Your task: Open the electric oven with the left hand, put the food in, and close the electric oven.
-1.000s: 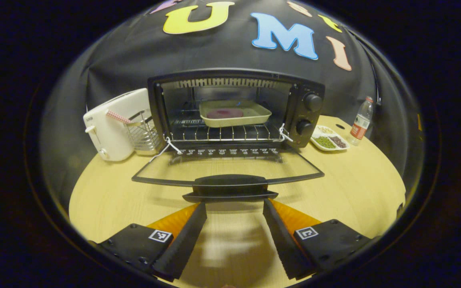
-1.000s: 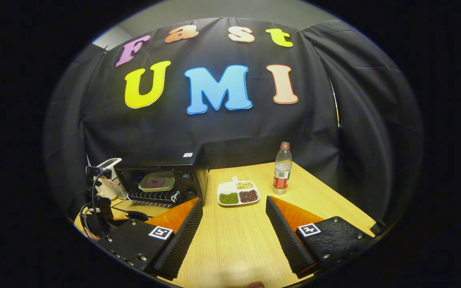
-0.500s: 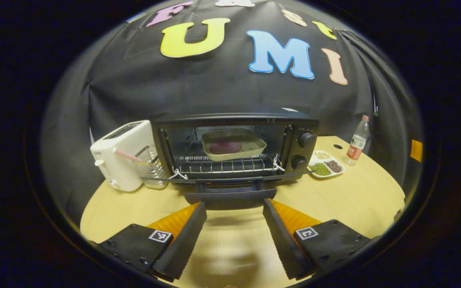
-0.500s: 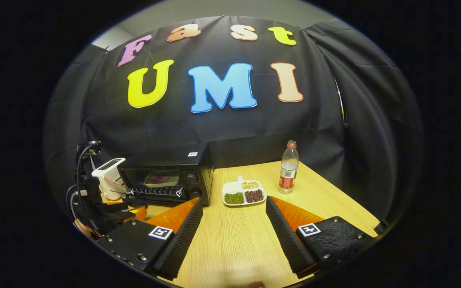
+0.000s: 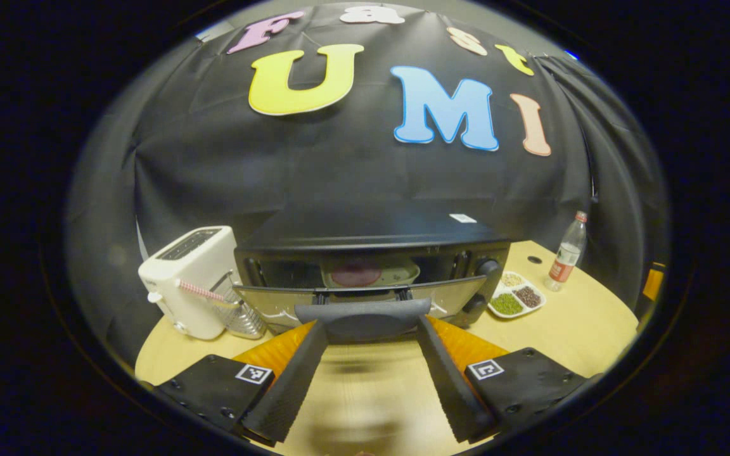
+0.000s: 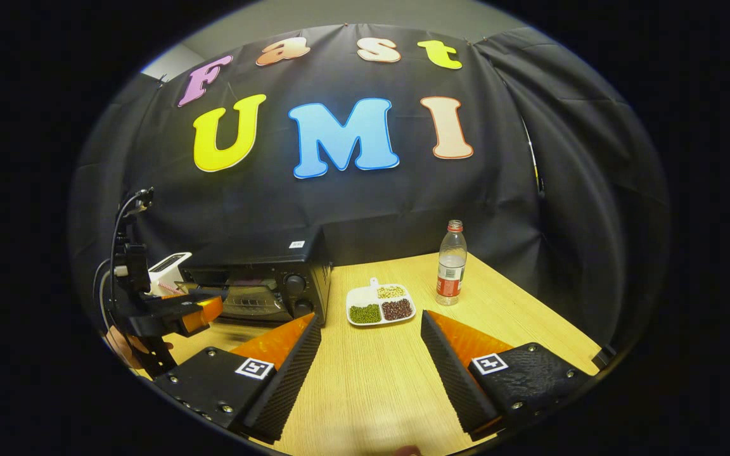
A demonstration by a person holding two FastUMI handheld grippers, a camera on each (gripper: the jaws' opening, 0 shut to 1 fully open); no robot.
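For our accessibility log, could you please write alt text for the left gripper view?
The left gripper, open, meets the handle of the oven door, now nearly closed on the tray of food. A white toaster stands beside the oven.

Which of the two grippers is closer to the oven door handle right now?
The left. The left gripper has its fingers at either end of the oven door handle. The right gripper hangs over the bare table, off to the oven's right.
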